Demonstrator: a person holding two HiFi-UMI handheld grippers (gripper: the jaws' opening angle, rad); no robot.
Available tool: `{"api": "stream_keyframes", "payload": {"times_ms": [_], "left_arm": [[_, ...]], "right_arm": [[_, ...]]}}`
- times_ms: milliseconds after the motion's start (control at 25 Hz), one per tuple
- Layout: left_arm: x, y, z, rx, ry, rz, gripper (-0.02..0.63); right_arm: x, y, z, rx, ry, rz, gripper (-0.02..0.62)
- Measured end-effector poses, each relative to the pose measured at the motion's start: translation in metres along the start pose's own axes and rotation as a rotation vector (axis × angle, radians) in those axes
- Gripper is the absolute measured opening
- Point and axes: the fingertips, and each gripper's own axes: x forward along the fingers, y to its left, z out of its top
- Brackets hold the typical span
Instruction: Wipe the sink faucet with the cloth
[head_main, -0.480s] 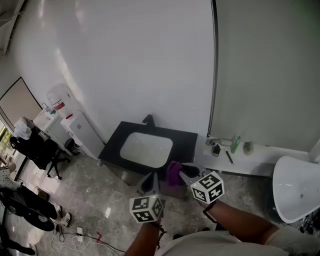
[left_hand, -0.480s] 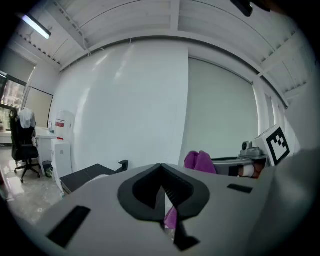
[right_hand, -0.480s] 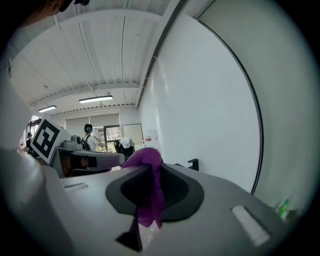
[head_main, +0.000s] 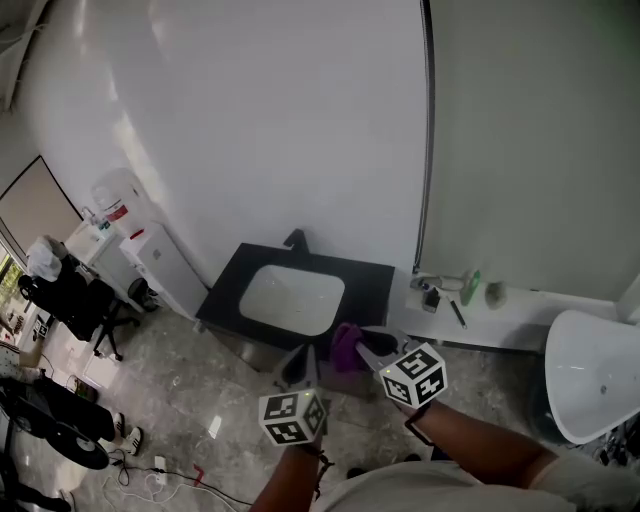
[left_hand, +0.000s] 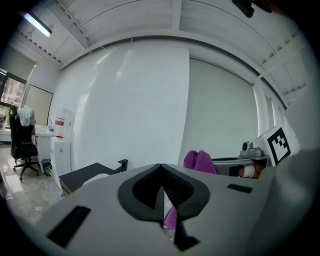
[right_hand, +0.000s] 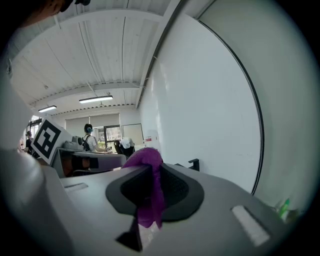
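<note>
A black faucet stands at the back of a white sink basin set in a black counter. My right gripper is shut on a purple cloth, held just before the counter's front edge. The cloth bunches up between the jaws in the right gripper view, with the faucet small beyond it. My left gripper is shut with nothing in it, left of the cloth and below the counter's front. In the left gripper view the faucet shows far off and the cloth at right.
A white shelf right of the counter carries small bottles and a pen. A white tub sits at far right. A water dispenser and office chairs stand at left. A white wall rises behind the sink.
</note>
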Motion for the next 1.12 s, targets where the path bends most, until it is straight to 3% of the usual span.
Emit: {"api": "stream_keyframes", "payload": {"times_ms": [640,920,1120], "left_arm": [[-0.01,0.025,-0.009,-0.007,0.022,-0.021,0.004],[0.008,0.034,-0.011,-0.002,0.041,-0.057,0.004],[0.05,0.048,-0.013,-0.007,0.057,-0.048,0.005]], "right_arm": [[0.016,0.025,-0.012,0.02,-0.006,-0.005,0.048],[0.033,0.023,-0.02,0.039,0.007,-0.016,0.048],[0.064,-0.009,-0.022,0.047,0.02,-0.006,0.048]]}}
